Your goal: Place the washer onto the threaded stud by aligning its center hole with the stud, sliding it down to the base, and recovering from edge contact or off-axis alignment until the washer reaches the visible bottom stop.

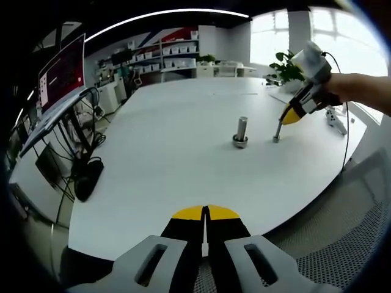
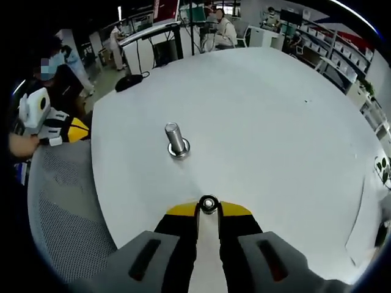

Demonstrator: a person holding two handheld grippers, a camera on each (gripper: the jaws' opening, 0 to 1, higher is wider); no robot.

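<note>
Right gripper (image 2: pixel 208 207) closed on washer (image 2: pixel 209 204), near the stud (image 2: pixel 175 140), on the white surface (image 2: pixel 275 122). Left gripper (image 1: pixel 206 215) closed, empty, well back. Washer: thin, stiff, light, slippery; pinch by rim, hole clear.

A large white table (image 1: pixel 183 159) with a rounded edge occupies the centre of an open office. Beyond its far side, white shelving (image 1: pixel 165 58) holds rows of small bins. To the table's left, a monitor (image 1: pixel 61 76) on a stand shows a red screen, with dark cables (image 1: pixel 85 165) trailing to the floor beneath it. Bright windows (image 1: pixel 342 36) lie behind the table's right end, where a green potted plant (image 1: pixel 284 67) stands. A grey mesh chair (image 2: pixel 61 213) sits against the table's near edge.
</note>
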